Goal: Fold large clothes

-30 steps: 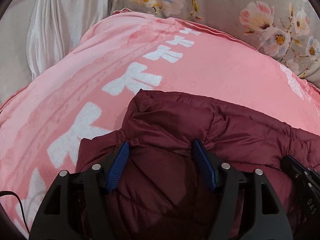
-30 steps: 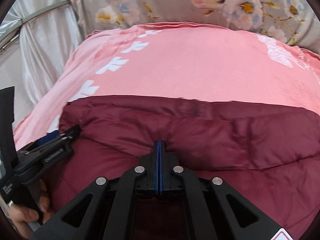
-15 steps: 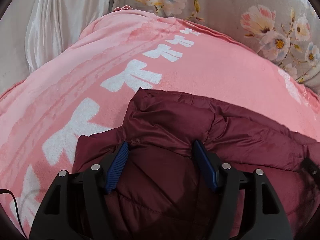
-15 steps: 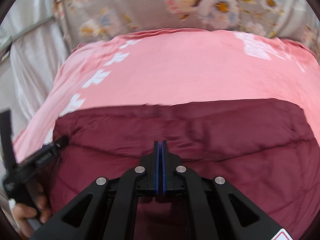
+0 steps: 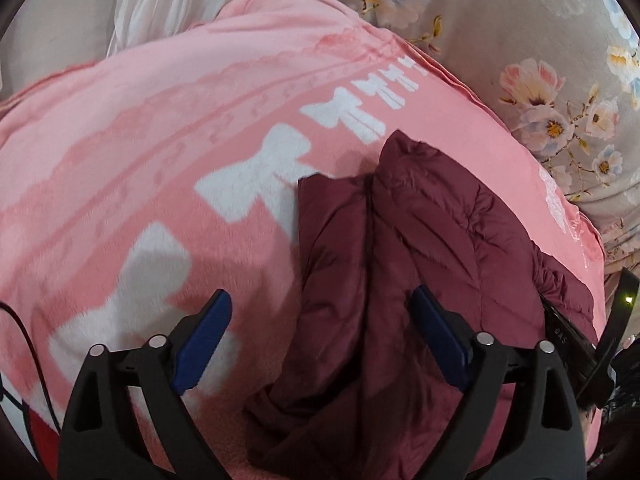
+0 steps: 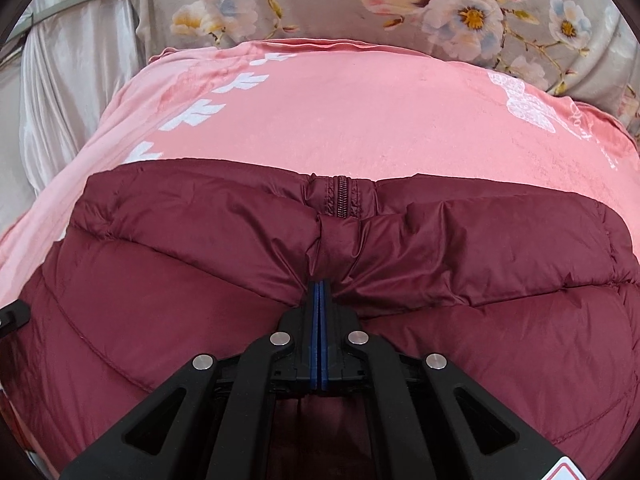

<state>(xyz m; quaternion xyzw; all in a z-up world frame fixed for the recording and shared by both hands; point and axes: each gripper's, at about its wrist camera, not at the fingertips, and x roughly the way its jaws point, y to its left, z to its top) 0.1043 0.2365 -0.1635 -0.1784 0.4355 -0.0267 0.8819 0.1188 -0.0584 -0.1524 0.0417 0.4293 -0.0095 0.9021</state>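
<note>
A dark red puffer jacket (image 5: 404, 264) lies on a pink blanket (image 5: 160, 152) with white bow prints. My left gripper (image 5: 320, 320) is open, its blue pads wide apart, above the jacket's left edge and holding nothing. In the right wrist view the jacket (image 6: 480, 280) fills the lower half, its zipper end (image 6: 342, 198) at the top edge. My right gripper (image 6: 320, 292) is shut on a pinched fold of the jacket below the zipper. The right gripper's black body (image 5: 576, 344) shows at the right edge of the left wrist view.
A grey floral sheet (image 6: 400, 8) lies beyond the blanket. White satin fabric (image 6: 68, 80) hangs at the far left. A black cable (image 5: 28, 344) runs along the left edge of the left wrist view.
My left gripper has swung left, off the jacket's folded corner, so the jacket now sits to its right. My right gripper stays shut on the jacket, which has bunched more under it.
</note>
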